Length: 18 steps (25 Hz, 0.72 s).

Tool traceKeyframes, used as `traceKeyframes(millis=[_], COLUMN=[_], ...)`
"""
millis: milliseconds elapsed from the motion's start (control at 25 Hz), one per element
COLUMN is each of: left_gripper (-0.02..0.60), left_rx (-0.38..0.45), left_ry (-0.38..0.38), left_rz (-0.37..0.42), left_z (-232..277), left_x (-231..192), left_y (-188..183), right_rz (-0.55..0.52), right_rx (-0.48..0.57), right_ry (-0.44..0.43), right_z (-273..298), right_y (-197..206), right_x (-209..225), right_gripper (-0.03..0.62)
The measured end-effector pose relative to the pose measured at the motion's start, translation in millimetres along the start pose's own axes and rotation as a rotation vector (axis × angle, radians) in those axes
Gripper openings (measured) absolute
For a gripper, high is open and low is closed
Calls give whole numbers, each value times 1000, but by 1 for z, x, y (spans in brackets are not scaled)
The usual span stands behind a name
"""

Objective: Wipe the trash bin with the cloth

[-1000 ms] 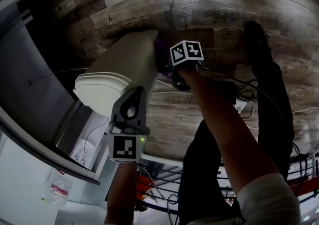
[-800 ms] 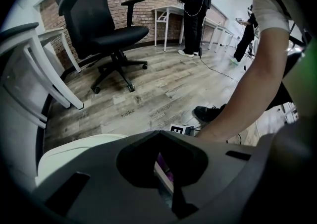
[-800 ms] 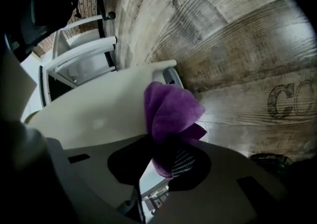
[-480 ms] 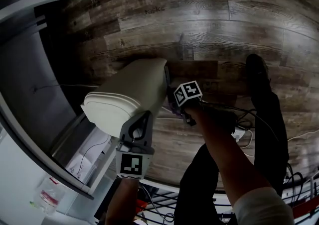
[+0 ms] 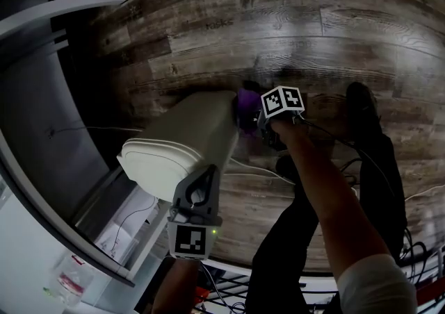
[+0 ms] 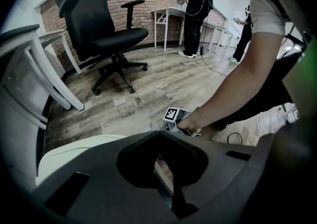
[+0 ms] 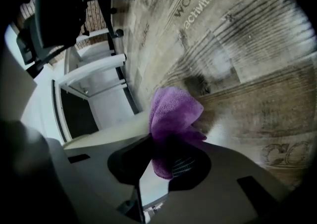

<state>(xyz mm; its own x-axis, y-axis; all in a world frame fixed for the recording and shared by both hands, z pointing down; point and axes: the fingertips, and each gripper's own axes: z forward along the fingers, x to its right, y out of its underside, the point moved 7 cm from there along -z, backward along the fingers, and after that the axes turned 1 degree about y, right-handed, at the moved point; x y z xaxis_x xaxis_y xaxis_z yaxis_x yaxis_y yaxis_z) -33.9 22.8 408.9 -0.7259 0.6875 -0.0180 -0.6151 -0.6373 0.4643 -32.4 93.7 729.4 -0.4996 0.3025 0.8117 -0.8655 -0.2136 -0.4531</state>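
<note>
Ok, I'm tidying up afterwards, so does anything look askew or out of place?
The trash bin seems tipped off upright, the left gripper at its lid end, while the right gripper holds a purple cloth at its lower end. Loose cables trail over the floor by the person's feet. Nothing looks spilled or broken.

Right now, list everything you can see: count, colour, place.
bin: one, cream, on the floor, centre
cloth: one, purple, at the bin's side, in the right claw
floor: brown wood planks
chair: one, black, beyond the bin
table: one, white, behind the chair
bottle: one, clear, lower left of the head view
bystander: one, dark clothes, by the table
left claw: dark, shut, at the bin's lid
right claw: dark, shut on the cloth
right arm: bare, white sleeve
legs: black trousers, right of the bin
</note>
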Motion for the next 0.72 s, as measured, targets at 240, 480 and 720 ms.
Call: traceKeyframes(millis=[240,480,720], left_gripper=[5,5,5], left_rx=[2,-3,-19], left_ry=[4,-1,4], left_rz=[24,37,78], left_z=[-1,0,-1], left_x=[1,1,1], left_y=[-1,-4,-2], right_rz=[65,36,-3], right_rx=[65,-12,-153], right_ry=[-87,-68,9], right_z=[5,36,53], right_y=[-35,-24,17], right_x=[-6,4,26], right_gripper=[87,87,83])
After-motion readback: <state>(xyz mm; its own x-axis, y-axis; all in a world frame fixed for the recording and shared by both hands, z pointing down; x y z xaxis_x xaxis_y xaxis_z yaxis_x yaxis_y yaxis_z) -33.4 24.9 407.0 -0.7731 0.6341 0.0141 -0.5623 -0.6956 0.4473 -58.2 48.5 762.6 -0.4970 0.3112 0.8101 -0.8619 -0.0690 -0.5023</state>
